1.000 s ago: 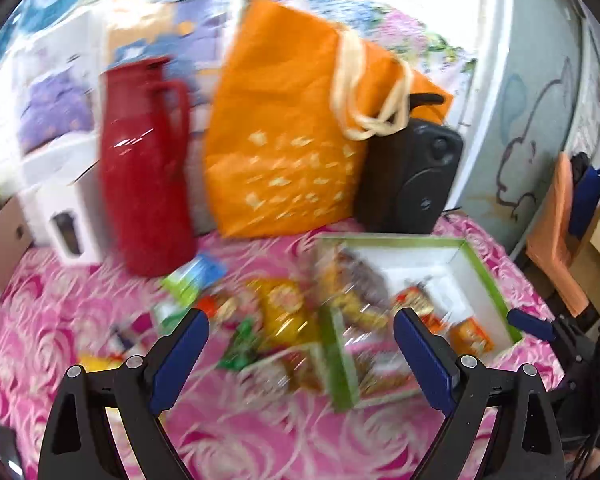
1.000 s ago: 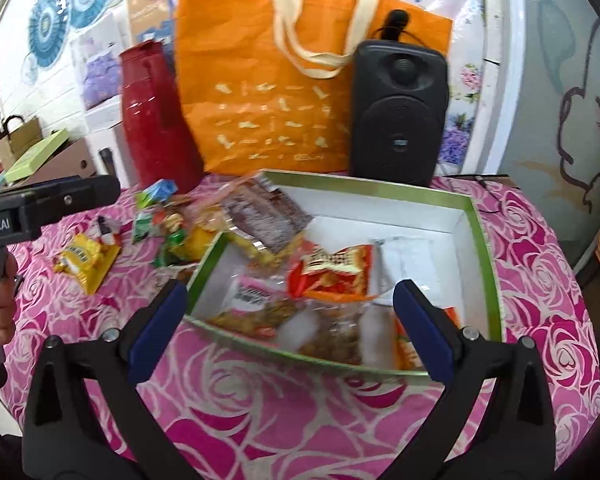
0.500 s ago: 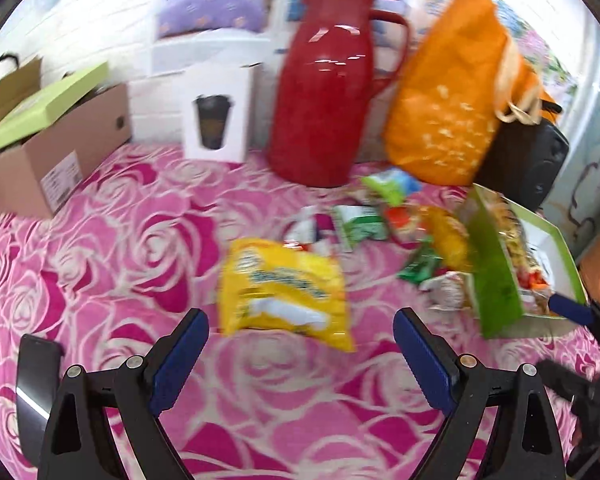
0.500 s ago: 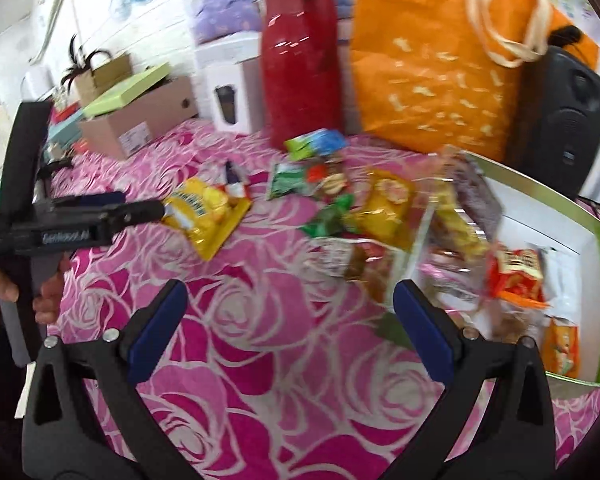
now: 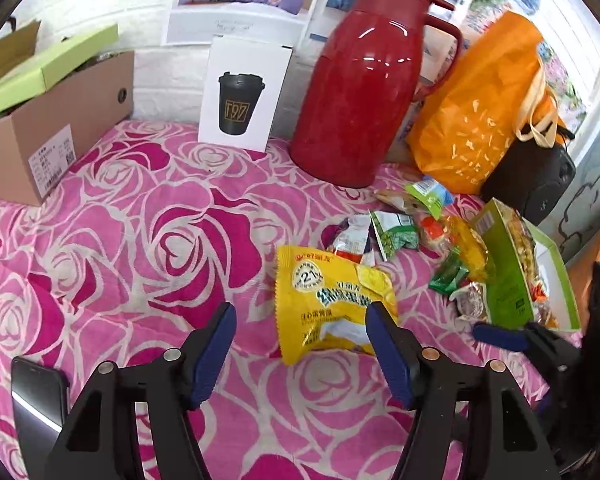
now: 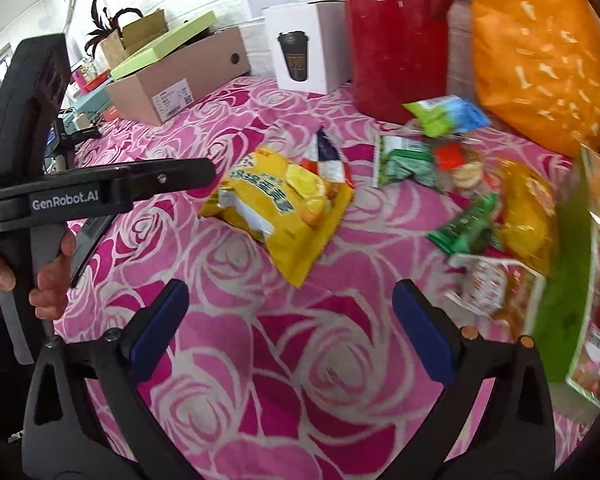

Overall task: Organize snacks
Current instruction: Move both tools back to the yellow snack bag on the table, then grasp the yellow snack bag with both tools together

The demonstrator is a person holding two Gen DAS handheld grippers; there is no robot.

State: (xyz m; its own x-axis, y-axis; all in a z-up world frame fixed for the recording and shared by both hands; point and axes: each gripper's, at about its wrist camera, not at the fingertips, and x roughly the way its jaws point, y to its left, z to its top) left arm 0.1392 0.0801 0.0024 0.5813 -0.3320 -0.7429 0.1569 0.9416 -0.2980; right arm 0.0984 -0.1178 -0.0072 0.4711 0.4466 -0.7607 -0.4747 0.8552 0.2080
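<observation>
Left gripper (image 5: 302,330) has its blue pads spread wide with nothing between them, hovering low over the pink rose tablecloth (image 5: 140,240), and the right-hand pad sits just in front of the yellow snack bag's (image 5: 332,304) near edge. Right gripper (image 6: 290,312) is spread open too, empty, above bare cloth with that same yellow bag a bit beyond it. Past the bag there's a loose pile of small snack packets (image 5: 412,232) lying beside the green-sided box (image 5: 508,280), which already has some snacks inside. Further back, a red thermos jug (image 5: 364,92), an orange tote bag (image 5: 480,112) and a cardboard box (image 5: 52,128).
</observation>
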